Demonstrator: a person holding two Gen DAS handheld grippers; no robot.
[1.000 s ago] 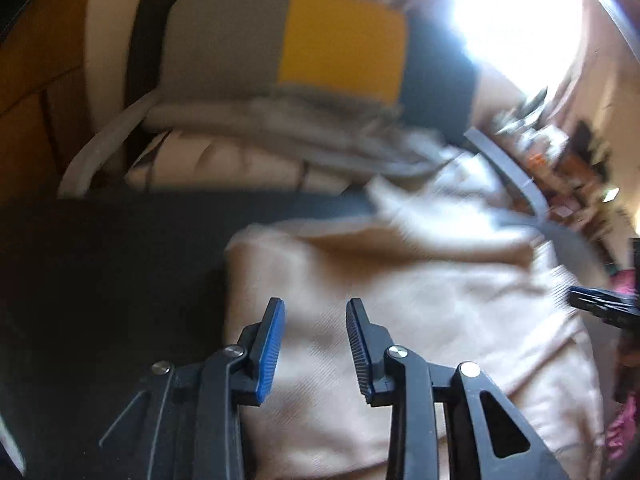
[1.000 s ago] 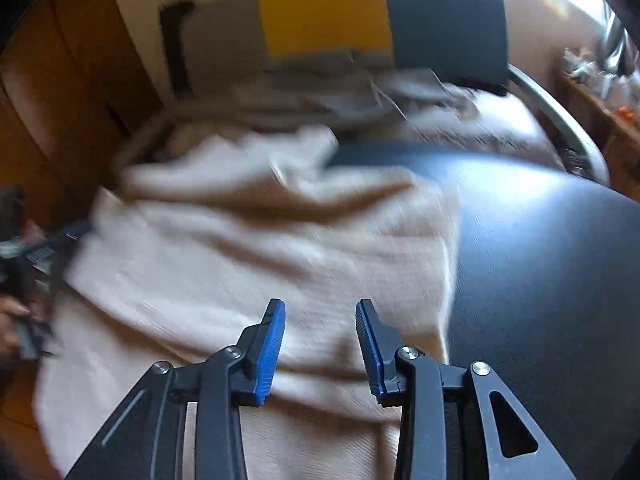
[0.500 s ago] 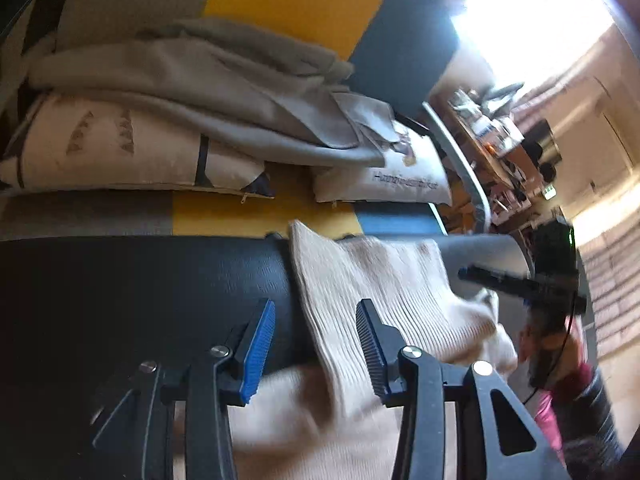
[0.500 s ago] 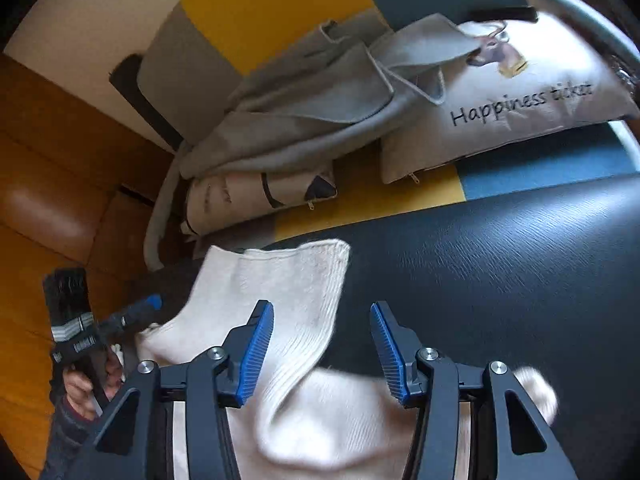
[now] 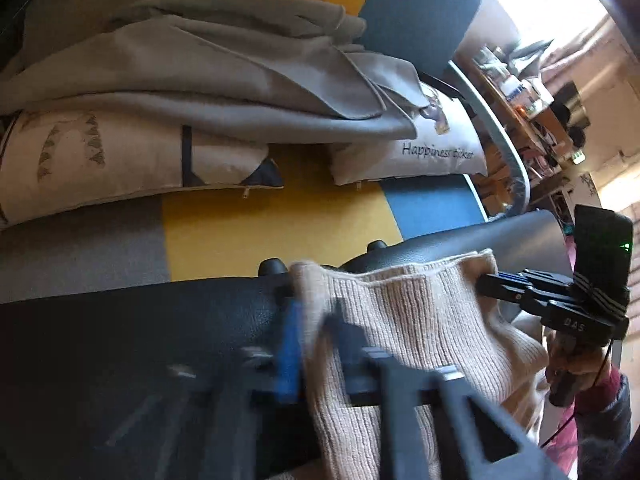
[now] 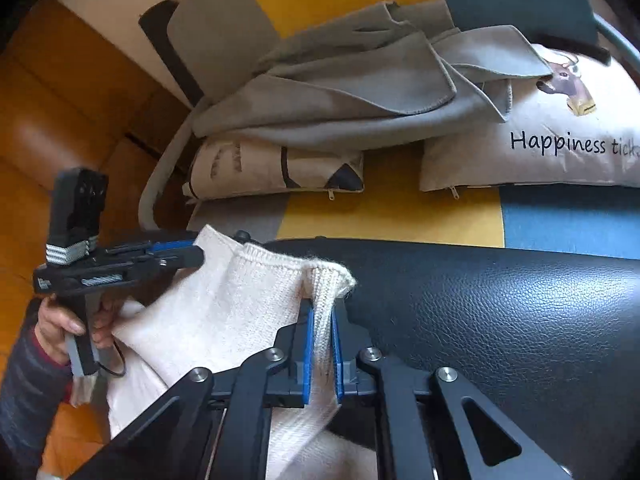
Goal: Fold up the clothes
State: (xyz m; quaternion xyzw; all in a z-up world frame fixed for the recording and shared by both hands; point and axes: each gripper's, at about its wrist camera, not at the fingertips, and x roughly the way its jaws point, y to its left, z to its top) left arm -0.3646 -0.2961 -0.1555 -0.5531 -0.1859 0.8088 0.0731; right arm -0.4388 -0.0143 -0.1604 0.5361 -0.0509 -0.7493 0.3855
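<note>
Pinching the beige sweater (image 6: 224, 312), both grippers close before the "Happiness ticket" pillow (image 6: 560, 152).

**Both grippers clamped, angled downward**

The left black two-finger gripper with blue pads (image 5: 316, 344) and the right black blue-padded gripper (image 6: 321, 344) each pinch cream knit fabric (image 6: 224, 312) — jaws closing tight. A hand (image 6: 60, 324) grips the left handle.

- Bare black bench (image 6: 500, 320) lies open right of the knit (image 6: 240, 312).
- Cushions (image 6: 540, 152) and grey blanket (image 6: 340, 96) crowd the sofa beyond the bench's far edge.
</note>
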